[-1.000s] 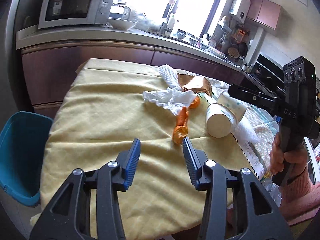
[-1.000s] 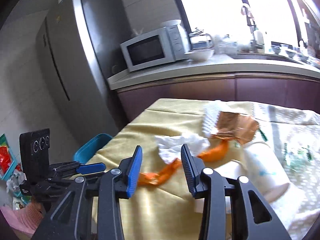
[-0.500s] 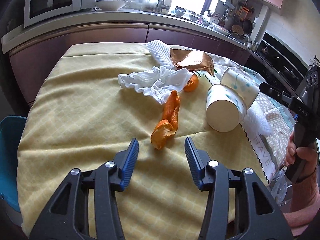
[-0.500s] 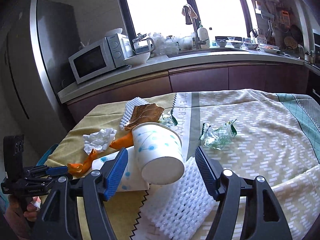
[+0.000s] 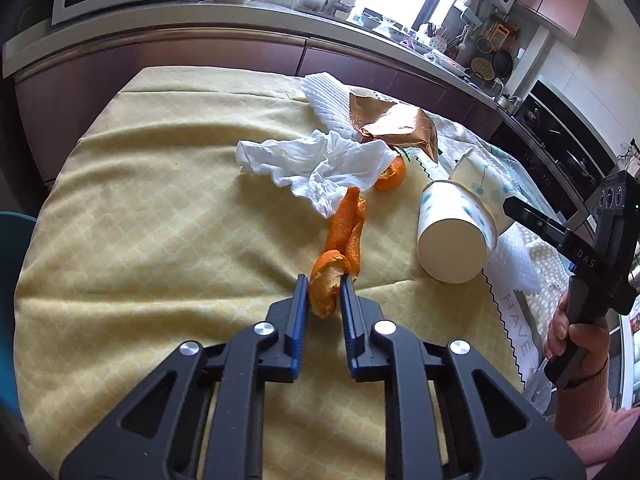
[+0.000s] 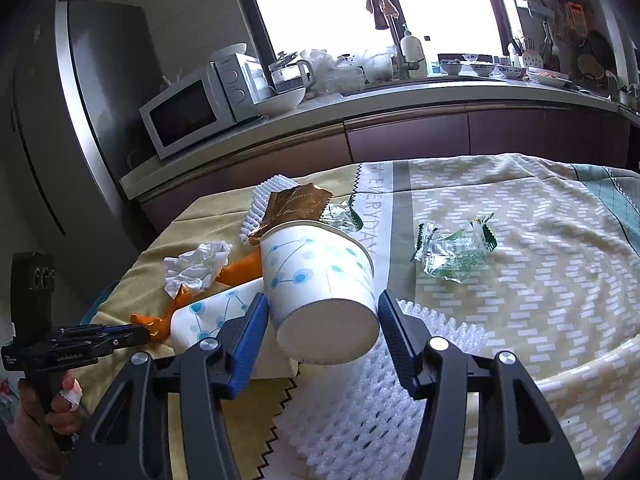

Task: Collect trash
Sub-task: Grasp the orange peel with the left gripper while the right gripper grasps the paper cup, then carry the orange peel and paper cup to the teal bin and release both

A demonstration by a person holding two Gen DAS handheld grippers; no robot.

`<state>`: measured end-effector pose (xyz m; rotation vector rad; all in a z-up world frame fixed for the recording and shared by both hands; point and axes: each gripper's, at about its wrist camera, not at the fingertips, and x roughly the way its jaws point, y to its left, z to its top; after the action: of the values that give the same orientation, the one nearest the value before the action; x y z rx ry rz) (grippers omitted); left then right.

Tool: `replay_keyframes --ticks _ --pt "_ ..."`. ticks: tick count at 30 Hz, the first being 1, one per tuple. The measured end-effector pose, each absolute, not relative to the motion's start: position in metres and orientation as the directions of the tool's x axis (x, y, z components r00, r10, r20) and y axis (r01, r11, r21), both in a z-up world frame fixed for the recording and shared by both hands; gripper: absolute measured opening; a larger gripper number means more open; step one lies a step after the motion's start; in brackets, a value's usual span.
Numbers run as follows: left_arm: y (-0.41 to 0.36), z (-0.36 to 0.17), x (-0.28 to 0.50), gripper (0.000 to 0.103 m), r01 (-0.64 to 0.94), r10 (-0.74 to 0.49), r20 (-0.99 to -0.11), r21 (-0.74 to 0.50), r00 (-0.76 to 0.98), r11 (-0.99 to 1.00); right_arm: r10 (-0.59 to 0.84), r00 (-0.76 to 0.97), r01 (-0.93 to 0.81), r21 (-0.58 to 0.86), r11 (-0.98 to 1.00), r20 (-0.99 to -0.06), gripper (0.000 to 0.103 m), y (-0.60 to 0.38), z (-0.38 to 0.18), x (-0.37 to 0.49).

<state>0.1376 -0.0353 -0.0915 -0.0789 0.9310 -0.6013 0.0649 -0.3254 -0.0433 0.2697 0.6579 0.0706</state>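
A long orange peel (image 5: 344,232) lies on the yellow tablecloth (image 5: 160,240). My left gripper (image 5: 324,280) is closing, and its blue pads pinch the peel's near curled end. Two dotted paper cups lie on their sides. The upper cup (image 6: 320,264) rests between the fingers of my right gripper (image 6: 322,298). Those jaws are closing, with the pads just off the cup's sides. The lower cup (image 6: 212,316) lies to its left. In the left wrist view the right gripper (image 5: 516,210) reaches in beside the cups (image 5: 452,240).
A crumpled white tissue (image 5: 320,164), a brown wrapper (image 5: 396,126), a piece of tangerine (image 5: 390,176), white foam netting (image 6: 360,400) and a green crinkled wrapper (image 6: 452,252) lie on the table. A blue bin (image 5: 12,300) stands off the left edge. The kitchen counter (image 6: 400,108) runs behind.
My left gripper moved forward and narrowed onto the near end of the peel. My right gripper swung from the peel to the cups, opened wide, then narrowed around the upper cup.
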Motion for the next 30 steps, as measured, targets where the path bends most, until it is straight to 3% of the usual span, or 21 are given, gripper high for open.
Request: replay_keyframes --ticks 16,30 --pt "-0.033 -0.077 0.118 0.008 0.475 -0.515 -0.698 -0.278 0.498 0.835 0.160 0.825 0.008 0.295 0.956 -0.542 0.054 -0.329 -0.025 0.053" --pt "-0.002 -0.060 0.102 0.007 0.450 -0.493 -0.663 -0.254 0.563 0.856 0.236 0.845 -0.101 0.290 0.952 -0.481 0.054 -0.297 0.004 0.046"
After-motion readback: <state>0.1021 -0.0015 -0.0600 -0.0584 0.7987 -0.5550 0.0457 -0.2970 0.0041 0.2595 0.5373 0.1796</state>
